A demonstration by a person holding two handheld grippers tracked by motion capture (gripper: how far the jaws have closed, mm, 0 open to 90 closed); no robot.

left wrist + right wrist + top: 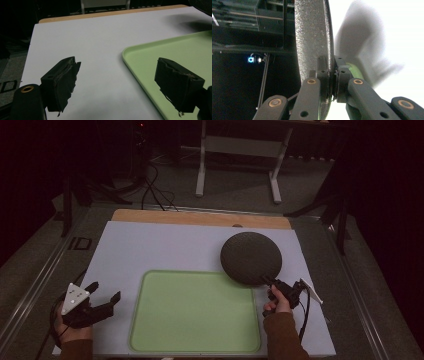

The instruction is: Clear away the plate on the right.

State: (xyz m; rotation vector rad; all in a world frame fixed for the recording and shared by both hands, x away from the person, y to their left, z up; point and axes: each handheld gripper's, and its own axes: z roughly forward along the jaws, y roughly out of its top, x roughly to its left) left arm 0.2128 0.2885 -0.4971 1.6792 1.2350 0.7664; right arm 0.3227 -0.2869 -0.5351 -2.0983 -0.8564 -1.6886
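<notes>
The right gripper (pixel 270 282) pinches the dark plate (pixel 251 257) by its rim (left gripper (pixel 102 297) gapes empty); keep it level over the green tray (pixel 195 312).

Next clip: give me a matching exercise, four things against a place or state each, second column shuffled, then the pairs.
Things:
1. dark round plate
2. green tray
3. left gripper
4. right gripper

Places or states:
A. jaws wide apart, nothing between them
B. lies flat on the white sheet
C. shut on a rim
D. held tilted, clamped at its edge

Pairs: 1-D, 2-B, 3-A, 4-C
</notes>
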